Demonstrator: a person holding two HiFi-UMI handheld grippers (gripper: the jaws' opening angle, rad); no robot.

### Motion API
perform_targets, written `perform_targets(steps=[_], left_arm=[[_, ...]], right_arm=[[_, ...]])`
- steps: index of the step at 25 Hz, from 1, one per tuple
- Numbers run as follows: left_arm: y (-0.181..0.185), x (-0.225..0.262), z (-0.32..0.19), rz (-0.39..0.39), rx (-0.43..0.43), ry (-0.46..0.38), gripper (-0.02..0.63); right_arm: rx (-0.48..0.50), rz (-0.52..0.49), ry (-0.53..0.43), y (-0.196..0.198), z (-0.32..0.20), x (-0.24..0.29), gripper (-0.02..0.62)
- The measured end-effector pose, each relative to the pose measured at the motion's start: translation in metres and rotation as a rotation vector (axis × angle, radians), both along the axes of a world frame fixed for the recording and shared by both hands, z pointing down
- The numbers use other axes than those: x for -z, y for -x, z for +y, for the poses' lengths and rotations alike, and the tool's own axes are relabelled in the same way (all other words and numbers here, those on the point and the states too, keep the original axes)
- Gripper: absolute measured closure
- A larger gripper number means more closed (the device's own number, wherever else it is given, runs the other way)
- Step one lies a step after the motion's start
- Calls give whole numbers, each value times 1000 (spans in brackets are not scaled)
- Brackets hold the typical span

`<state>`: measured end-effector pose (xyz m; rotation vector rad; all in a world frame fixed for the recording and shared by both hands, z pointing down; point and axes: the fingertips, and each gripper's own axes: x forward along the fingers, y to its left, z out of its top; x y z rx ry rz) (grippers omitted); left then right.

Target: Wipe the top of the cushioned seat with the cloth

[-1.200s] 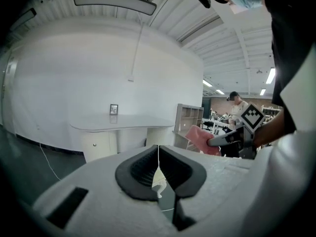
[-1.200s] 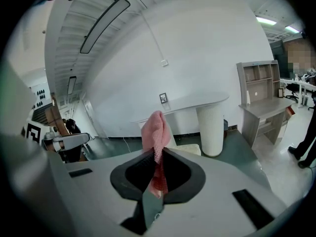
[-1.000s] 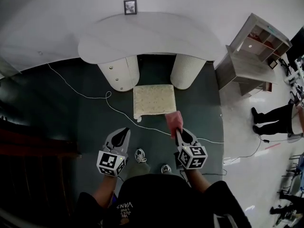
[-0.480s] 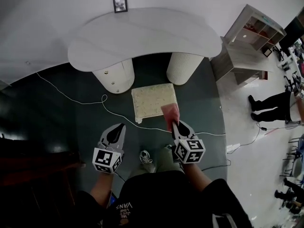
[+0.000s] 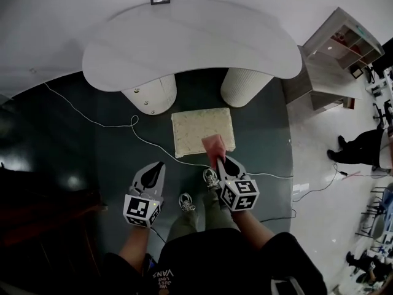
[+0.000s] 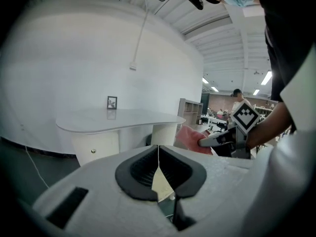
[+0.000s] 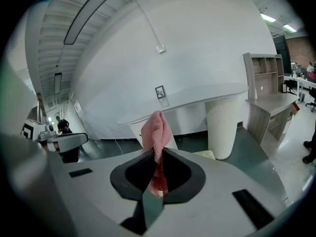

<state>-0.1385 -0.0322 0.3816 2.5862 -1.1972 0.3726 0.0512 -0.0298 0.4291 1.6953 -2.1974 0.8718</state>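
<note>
A square cream cushioned seat (image 5: 202, 131) stands on the dark floor in front of the white desk (image 5: 190, 45). My right gripper (image 5: 219, 160) is shut on a pink cloth (image 5: 214, 145) that hangs over the seat's near right corner. In the right gripper view the cloth (image 7: 156, 135) stands up between the jaws, with a bit of the seat (image 7: 205, 154) past them. My left gripper (image 5: 155, 169) hovers to the left of the seat, shut with nothing in it. The left gripper view shows the seat (image 6: 159, 181) just past the closed jaws, and the pink cloth (image 6: 190, 138) to the right.
The desk rests on two round white pedestals (image 5: 245, 86), just beyond the seat. A white cable (image 5: 132, 131) trails over the floor past the seat's near edge. A grey shelf unit (image 5: 344, 45) stands at the right. A person (image 5: 365, 149) stands at the far right.
I have stepped closer to the seat. The right gripper with the cloth has moved forward, and the cloth now overlaps the seat's near right corner. The left gripper has kept its place.
</note>
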Motion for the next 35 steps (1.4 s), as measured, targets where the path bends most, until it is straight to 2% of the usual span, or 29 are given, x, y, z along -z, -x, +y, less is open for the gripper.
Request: perform_targets(steps=[9, 20, 25, 35], left_arm=[[-10, -26, -37, 21, 99, 7, 586], [6, -85, -58, 57, 283, 50, 586], [15, -112, -70, 68, 353, 70, 586], [49, -142, -66, 76, 464, 71, 586]], right_arm=[[52, 6, 68, 4, -64, -72, 560], [114, 55, 185, 27, -133, -194, 560], [141, 68, 229, 48, -165, -243, 560], [248, 134, 250, 120, -219, -301, 560]])
